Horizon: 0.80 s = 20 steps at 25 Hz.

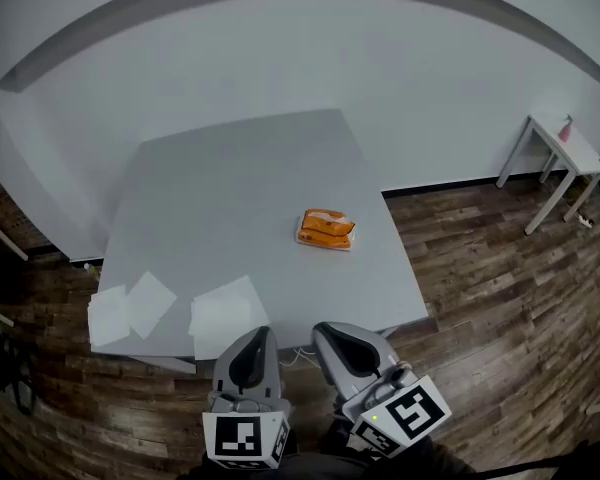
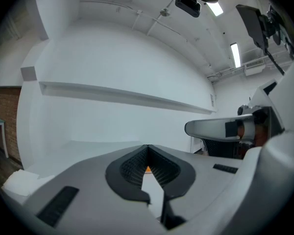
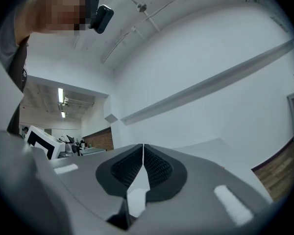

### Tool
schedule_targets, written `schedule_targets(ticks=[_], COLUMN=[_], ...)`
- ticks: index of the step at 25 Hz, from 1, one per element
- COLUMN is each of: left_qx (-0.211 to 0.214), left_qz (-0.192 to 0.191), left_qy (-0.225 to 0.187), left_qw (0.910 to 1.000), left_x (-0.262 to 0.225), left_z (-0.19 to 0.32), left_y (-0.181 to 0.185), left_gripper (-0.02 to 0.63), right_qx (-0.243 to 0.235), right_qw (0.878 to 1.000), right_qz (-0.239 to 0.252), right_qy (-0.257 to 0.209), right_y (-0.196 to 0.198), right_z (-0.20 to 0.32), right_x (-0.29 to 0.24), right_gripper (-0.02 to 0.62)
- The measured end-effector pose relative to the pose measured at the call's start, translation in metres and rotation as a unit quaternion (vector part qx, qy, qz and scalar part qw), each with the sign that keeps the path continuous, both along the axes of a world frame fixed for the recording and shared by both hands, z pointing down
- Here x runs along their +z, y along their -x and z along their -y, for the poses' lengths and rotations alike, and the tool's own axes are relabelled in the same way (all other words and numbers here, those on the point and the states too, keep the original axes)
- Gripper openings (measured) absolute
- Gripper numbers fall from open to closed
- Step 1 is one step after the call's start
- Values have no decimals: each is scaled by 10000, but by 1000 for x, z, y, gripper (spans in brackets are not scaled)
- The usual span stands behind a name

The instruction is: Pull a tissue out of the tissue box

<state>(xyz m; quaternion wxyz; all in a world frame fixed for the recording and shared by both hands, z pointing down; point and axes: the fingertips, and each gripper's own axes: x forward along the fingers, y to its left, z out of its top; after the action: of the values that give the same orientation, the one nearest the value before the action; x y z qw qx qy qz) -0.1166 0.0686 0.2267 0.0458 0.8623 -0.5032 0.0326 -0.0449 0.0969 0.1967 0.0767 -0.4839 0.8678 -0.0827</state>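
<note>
Tissue pack (image 1: 326, 229): orange soft pack, lying flat right of centre on the grey desk (image 1: 230, 178), well apart from both claws. A speck of its orange shows far off past the left claw's pads in the left gripper view.
Loose tissues (image 1: 150, 303): about three white sheets spread flat at the lower left of the desk, near its front edge, one overhanging the left edge. Well apart from the pack.
Left claw (image 1: 257, 333): bottom centre of the head view, at the desk's front edge. Jaws closed tip to tip, nothing between them.
Right claw (image 1: 332, 330): just beside the left one, at the same edge. Jaws closed, pads meeting, empty.
Contact: neither claw touches the pack or any sheet.
Progress (judgement): the sheets on the desk suggest finished pulls. No pull is under way in this frame.
Left to do (judgement): for another sheet, reach to the pack, steady it, pinch the top tissue, draw it out.
</note>
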Motion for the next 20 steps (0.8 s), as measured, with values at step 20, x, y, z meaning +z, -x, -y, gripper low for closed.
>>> schedule_targets(ticks=[20], left_qx=[925], left_qz=[297], left_qy=[-584], left_qw=[9936], left_x=[-47], left_z=[-46], left_y=[-97], left_gripper=[0], right_qx=[673], right_qw=[9956], right_qz=[-85], right_qy=[-644], right_y=[-65], right_z=[-48], right_x=[-51], right_gripper=[2])
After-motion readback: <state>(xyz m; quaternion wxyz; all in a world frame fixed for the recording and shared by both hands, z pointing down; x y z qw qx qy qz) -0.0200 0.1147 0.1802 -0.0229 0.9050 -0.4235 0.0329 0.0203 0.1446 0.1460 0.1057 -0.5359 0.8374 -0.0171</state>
